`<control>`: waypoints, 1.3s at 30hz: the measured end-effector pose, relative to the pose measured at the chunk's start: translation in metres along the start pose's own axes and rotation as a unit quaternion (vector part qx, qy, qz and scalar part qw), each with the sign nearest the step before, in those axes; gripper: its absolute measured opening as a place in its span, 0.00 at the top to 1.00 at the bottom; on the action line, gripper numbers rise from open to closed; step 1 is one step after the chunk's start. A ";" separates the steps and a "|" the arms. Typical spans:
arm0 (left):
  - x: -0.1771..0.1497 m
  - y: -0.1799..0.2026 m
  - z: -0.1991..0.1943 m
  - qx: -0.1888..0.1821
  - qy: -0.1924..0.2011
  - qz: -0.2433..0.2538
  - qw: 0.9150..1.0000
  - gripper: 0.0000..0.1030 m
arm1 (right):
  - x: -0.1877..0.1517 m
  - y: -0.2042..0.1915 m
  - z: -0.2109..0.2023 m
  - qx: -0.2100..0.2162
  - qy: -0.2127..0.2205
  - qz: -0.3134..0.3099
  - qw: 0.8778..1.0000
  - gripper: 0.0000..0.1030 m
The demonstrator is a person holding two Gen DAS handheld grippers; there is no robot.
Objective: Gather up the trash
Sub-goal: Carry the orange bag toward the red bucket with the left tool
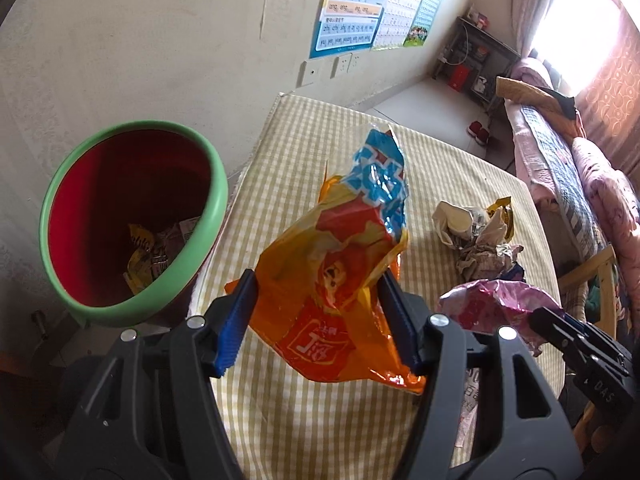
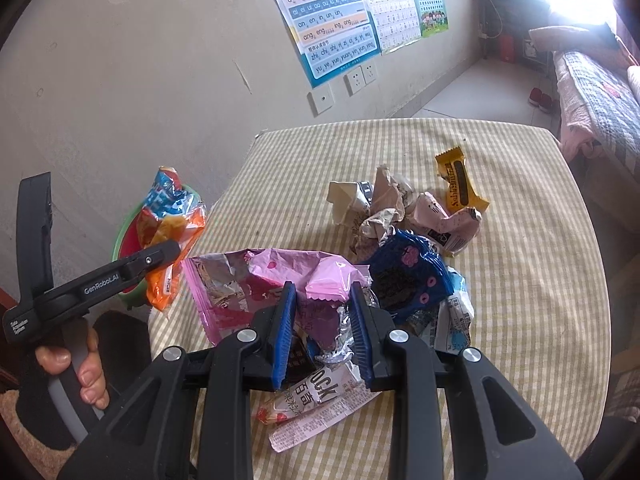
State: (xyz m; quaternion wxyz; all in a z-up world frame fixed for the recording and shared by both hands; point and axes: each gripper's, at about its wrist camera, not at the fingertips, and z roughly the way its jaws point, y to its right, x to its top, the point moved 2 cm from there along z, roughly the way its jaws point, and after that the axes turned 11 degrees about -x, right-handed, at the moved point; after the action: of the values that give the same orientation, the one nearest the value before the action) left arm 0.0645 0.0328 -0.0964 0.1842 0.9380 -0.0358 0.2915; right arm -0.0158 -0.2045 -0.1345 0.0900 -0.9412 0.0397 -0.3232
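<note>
Gingham cloth in beige and white covers the table (image 2: 520, 280), which stands against a plain wall hung with three charts (image 2: 332, 16) above two sockets and one switch plate. Beyond it lie a tiled floor, one pair of red slippers (image 1: 478, 133), a dark shelf unit and a bed under a bright window.

One bin (image 1: 132, 220), red inside with a green rim, stands just beside the table's left edge; at least two wrappers lie in its bottom.

The left gripper (image 1: 316, 312) is closed partway on one orange snack bag (image 1: 340, 264), held up near the bin's rim, above the table's left edge. The right gripper (image 2: 322, 332) has its blue pads narrowly parted around a pink foil bag (image 2: 256, 280) on the cloth; whether they press it cannot be told.

Roughly eight pieces remain on the table: one yellow bar wrapper (image 2: 460, 182), one dark blue packet (image 2: 408, 276), crumpled papers (image 2: 376, 208), others.
</note>
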 end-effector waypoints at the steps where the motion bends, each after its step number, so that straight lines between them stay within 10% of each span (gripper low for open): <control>1: -0.002 0.000 -0.002 0.001 0.002 0.000 1.000 0.42 | 0.000 -0.002 -0.001 -0.001 0.002 -0.003 1.000 0.74; 39: -0.009 -0.018 -0.034 0.035 0.041 -0.004 0.999 0.41 | 0.013 -0.048 -0.008 -0.015 0.019 -0.062 0.998 0.74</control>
State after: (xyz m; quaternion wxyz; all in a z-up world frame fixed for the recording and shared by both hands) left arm 0.0420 0.0615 -0.0813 0.1540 0.9311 -0.0145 0.3302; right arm -0.0094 -0.1599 -0.1111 0.0548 -0.9369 -0.0127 -0.3450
